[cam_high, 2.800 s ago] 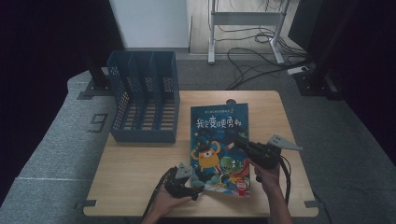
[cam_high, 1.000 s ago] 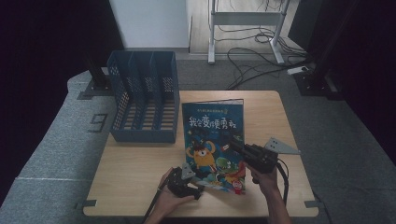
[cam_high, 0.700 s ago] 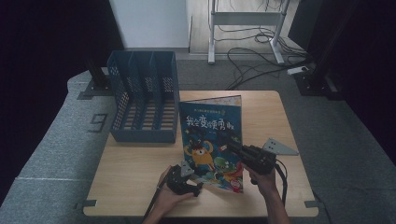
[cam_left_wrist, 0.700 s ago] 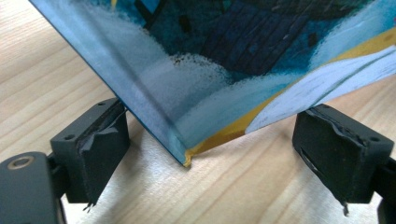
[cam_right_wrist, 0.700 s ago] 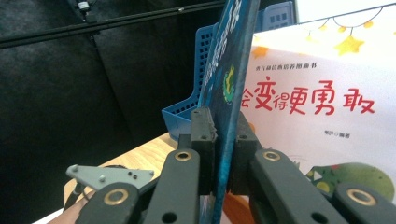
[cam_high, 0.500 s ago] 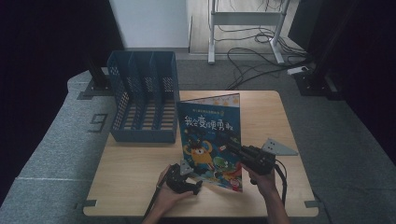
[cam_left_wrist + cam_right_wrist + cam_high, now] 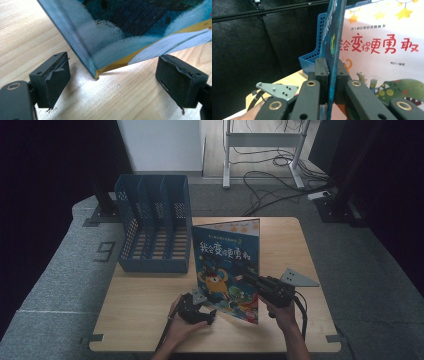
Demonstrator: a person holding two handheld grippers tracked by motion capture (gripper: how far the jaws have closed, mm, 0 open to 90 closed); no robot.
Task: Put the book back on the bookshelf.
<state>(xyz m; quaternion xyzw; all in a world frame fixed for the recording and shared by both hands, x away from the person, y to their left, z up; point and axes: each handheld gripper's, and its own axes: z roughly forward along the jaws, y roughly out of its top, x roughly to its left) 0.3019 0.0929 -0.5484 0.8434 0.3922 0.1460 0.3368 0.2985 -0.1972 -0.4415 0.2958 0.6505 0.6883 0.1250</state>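
Observation:
A children's picture book [image 7: 226,256] with a blue cover and red characters stands tilted up on the wooden table [image 7: 145,292]. My right gripper [image 7: 248,279] is shut on the book's right edge about halfway up. In the right gripper view the jaws [image 7: 329,62] clamp the cover [image 7: 387,50] edge-on. My left gripper [image 7: 202,302] lies low at the book's lower left corner. In the left gripper view its open jaws [image 7: 115,68] stand either side of that corner [image 7: 96,73], which rests on the wood. Neither pad [image 7: 57,68] touches the book.
A blue slotted file holder [image 7: 155,227] with empty compartments stands just left of the book at the table's back left, and appears past the book in the right gripper view [image 7: 312,58]. Behind the table, cables [image 7: 270,185] and a desk frame lie on the floor.
The book has been swung up from lying nearly flat to standing steeply, its top edge moving left toward the file holder. The left gripper has shifted slightly in at the book's lower corner.

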